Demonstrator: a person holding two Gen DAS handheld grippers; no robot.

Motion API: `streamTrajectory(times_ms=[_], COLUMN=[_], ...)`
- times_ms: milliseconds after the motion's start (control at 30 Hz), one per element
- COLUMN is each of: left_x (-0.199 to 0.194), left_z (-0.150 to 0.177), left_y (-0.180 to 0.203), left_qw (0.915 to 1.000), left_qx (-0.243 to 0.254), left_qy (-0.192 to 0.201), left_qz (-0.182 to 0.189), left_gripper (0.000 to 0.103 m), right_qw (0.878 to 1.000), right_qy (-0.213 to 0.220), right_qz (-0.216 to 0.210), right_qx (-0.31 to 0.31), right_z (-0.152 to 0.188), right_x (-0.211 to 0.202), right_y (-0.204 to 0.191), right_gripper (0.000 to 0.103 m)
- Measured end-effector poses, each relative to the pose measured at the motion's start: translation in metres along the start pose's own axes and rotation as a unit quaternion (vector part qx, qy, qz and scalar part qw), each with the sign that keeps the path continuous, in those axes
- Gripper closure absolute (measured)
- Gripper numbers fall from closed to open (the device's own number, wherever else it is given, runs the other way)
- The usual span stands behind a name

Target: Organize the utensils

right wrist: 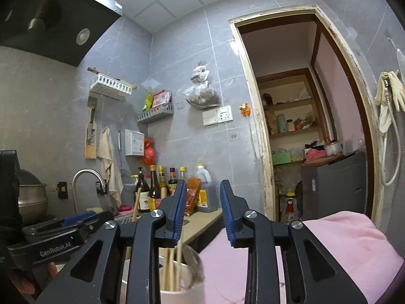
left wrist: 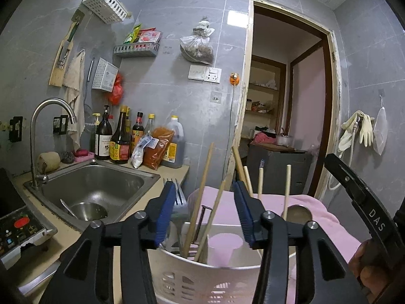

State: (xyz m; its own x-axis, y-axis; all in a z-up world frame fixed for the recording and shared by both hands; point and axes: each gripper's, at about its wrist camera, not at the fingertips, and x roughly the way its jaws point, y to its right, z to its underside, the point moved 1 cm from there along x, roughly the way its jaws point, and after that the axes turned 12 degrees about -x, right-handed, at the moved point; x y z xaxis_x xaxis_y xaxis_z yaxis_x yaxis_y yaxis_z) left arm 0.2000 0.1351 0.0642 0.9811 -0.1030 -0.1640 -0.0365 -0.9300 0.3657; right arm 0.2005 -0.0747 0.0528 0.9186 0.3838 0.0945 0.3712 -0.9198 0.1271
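Wooden chopsticks (left wrist: 196, 207) stand in the white holder (left wrist: 202, 273) — both hand-held grippers, left (left wrist: 205, 202) and right (right wrist: 201, 212), spread, nothing pinched; withdrawal is best kept straight, clear of the stems.

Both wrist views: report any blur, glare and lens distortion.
Left wrist view: sharp throughout; fisheye bends the door frame; a bright glare patch on the wall tile. Right wrist view: chopsticks in the holder are smeared by motion blur; the door frame bows; corners are dark.
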Motion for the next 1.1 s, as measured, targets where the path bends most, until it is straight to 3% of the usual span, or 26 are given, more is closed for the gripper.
streamTrajectory(times_ms=[200,367,500,567,867,1000,1100], left_x=[-0.01,-0.019,-0.028,-0.032,-0.053,-0.064,-0.072], left_z=[0.003,0.009,0.017,0.021,0.04,0.051,0.061], left_y=[0.014,0.029,0.041,0.046,0.069,0.078,0.082], left_qw=[0.9997,0.9992,0.9987,0.9984,0.9967,0.996,0.9953], left_qx=[-0.006,-0.003,-0.002,-0.001,0.02,0.032,0.038], left_qy=[-0.021,-0.037,-0.045,-0.048,-0.065,-0.07,-0.075], left_qz=[0.009,0.017,0.026,0.03,0.044,0.046,0.048], left_gripper=[0.047,0.028,0.019,0.012,0.004,0.003,0.002], right_qw=[1.0,0.998,0.997,0.996,0.992,0.99,0.989], right_qy=[-0.023,-0.049,-0.072,-0.08,-0.107,-0.119,-0.123], right_qz=[0.014,0.024,0.031,0.037,0.057,0.064,0.075], right_qx=[-0.007,-0.01,-0.009,-0.009,-0.02,-0.033,-0.036], right_z=[-0.001,-0.002,-0.001,-0.001,-0.003,-0.001,0.0], right_x=[-0.023,-0.047,-0.068,-0.081,-0.125,-0.142,-0.157], right_y=[0.022,0.042,0.056,0.062,0.073,0.073,0.072], right_gripper=[0.059,0.051,0.035,0.033,0.017,0.001,0.0])
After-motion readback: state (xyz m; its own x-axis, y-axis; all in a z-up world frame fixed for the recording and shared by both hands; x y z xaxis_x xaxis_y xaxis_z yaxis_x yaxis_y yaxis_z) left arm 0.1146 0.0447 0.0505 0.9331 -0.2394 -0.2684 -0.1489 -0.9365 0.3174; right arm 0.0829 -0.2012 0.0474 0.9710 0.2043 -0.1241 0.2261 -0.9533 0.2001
